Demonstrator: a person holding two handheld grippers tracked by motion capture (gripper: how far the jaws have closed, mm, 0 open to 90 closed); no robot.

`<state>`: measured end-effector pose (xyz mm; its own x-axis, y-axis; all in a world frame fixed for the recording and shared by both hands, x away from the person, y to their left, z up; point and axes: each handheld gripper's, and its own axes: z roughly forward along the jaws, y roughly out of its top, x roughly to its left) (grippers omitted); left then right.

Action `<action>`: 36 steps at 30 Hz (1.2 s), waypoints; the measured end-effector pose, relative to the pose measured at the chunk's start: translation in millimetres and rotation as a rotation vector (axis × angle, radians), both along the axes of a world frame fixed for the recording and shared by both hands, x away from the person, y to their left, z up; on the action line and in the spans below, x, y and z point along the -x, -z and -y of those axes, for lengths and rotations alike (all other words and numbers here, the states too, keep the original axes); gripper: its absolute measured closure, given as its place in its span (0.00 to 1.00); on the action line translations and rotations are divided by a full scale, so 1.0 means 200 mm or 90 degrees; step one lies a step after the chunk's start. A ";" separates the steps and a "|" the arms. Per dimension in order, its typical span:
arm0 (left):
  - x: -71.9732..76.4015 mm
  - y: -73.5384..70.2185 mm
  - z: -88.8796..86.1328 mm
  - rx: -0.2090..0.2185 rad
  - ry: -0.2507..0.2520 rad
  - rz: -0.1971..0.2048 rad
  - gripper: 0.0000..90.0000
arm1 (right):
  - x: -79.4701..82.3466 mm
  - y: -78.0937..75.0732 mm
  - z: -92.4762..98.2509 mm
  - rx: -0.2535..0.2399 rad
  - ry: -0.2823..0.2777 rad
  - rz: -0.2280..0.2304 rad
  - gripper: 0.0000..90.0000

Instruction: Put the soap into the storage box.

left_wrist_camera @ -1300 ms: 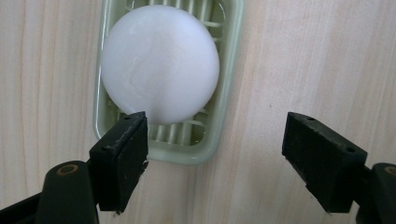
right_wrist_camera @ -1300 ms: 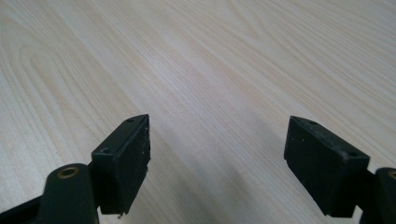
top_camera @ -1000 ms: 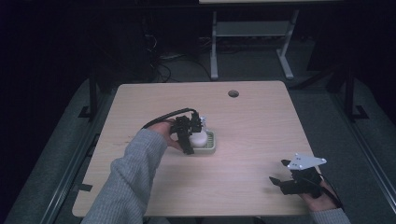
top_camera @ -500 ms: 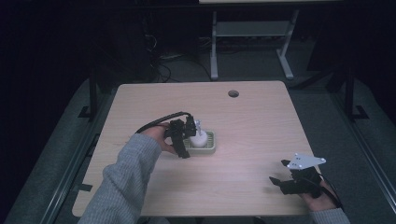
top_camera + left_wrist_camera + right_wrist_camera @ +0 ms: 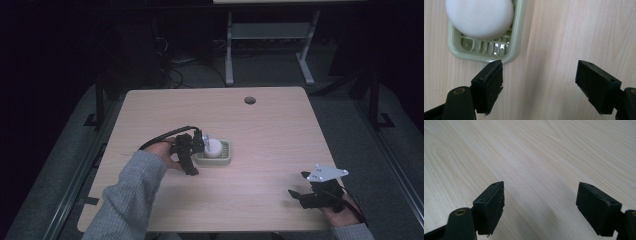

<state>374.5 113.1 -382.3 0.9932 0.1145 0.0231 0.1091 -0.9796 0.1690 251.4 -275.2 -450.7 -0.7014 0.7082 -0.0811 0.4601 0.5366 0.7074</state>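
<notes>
Left tongs [image 5: 192, 150] hang spread wide and empty just above the counter [image 5: 280, 130], at 9 o'clock of the pale green soap dish [image 5: 223, 159]. The white soap bar [image 5: 213, 147] rests in the dish, slightly left of the counter's centre. Over the last second these tongs have drawn back from the bar toward 8 o'clock; in the left gripper view one jaw sits at the dish's corner, the bar untouched. The release appears finished. Right tongs [image 5: 305, 187], also spread and empty, rest unmoved near the counter's 5 o'clock corner.
</notes>
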 end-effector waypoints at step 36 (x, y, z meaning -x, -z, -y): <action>0.16 -0.02 -0.01 0.015 0.020 0.022 0.23 | 0.00 0.00 0.01 0.002 0.009 0.001 0.25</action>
<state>343.2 115.4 -378.3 0.9948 0.0850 0.0559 0.0726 -0.9782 0.1946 252.0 -276.8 -451.0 -0.6916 0.7173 -0.0842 0.4662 0.5325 0.7064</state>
